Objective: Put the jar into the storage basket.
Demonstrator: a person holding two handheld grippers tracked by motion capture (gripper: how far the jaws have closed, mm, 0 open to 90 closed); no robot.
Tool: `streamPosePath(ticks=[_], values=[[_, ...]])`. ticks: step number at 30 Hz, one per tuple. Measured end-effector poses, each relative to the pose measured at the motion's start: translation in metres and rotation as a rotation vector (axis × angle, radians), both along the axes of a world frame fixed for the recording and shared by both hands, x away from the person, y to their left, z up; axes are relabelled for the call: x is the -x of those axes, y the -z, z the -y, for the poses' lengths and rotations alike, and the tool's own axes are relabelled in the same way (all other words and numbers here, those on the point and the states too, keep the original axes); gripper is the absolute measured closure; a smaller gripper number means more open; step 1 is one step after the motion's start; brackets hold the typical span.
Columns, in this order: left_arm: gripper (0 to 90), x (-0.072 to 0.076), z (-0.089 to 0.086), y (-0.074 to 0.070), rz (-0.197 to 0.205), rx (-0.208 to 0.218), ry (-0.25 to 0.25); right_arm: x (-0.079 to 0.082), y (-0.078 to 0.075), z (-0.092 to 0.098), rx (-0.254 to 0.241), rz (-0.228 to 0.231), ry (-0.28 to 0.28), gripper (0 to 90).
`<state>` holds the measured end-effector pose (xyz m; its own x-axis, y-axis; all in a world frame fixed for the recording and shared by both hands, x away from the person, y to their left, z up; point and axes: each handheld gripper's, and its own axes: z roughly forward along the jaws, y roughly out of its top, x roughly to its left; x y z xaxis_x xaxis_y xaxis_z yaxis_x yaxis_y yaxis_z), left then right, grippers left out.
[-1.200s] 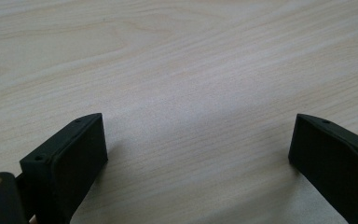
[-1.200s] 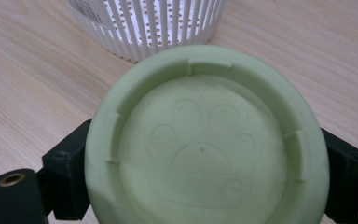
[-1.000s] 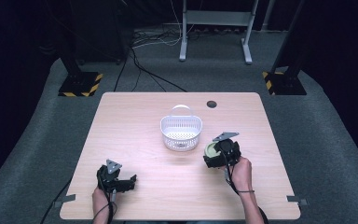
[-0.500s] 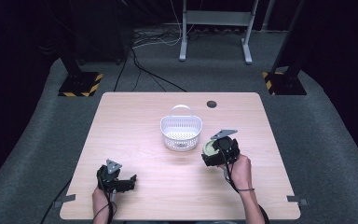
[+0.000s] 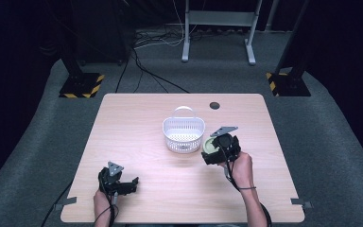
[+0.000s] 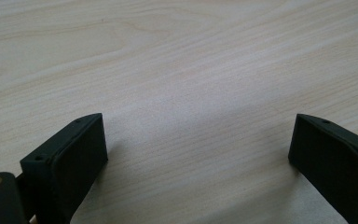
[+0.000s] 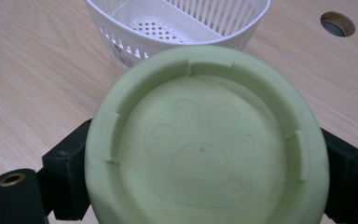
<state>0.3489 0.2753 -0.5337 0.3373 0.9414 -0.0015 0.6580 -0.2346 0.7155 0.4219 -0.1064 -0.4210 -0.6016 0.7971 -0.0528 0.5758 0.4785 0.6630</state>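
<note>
Right gripper view: my right gripper pinches the green paw-print bowl by its sides, underside toward the camera, just beside the white basket, presumably for dropping in; my left gripper rests spread on the table.

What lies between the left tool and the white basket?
Only bare table. In the high view, nothing sits between the open left tool and the basket; the green bowl is in the right tool, on the basket's other side.
</note>
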Motion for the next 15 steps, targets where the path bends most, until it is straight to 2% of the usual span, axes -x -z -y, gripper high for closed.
streamPosePath(ticks=[15], values=[[3.8,0.000,0.000,0.000,-0.001,0.001,0.001,-0.005,-0.029,-0.017,0.003,0.033,-0.041,10.9]])
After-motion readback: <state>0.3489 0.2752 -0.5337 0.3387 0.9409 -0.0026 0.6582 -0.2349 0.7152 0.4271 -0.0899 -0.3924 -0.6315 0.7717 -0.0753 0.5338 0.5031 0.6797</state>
